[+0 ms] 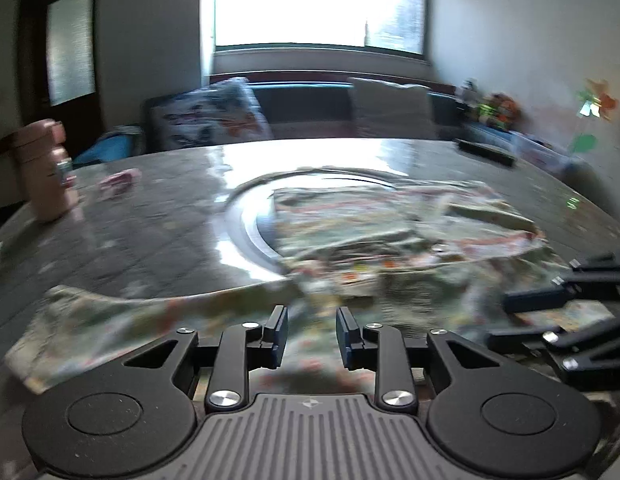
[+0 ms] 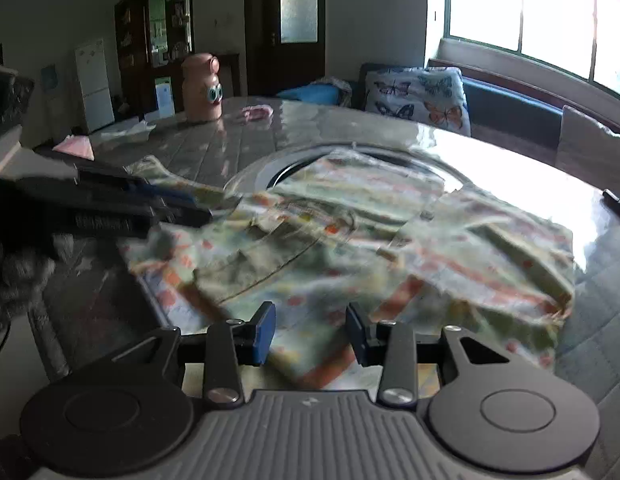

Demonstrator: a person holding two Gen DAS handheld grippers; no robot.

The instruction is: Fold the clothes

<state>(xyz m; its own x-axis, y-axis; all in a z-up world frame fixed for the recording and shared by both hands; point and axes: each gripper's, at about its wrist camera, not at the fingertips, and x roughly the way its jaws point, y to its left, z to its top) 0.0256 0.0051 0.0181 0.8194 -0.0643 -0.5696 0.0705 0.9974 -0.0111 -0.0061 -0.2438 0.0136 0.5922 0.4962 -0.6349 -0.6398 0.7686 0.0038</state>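
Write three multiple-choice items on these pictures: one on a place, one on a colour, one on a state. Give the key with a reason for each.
1. Where does the patterned garment lie?
A. on the sofa
B. on the table, partly over the round centre disc
C. on the floor

2. What colour is the bottle with googly eyes?
A. pink
B. blue
C. black

3. How do the right tongs stand?
A. shut on the bottle
B. shut on the garment
C. open, above the near edge of the garment

Key: B, the cloth covers part of the disc; A, its body is pale pink; C, a clear gap shows between the blue pads.
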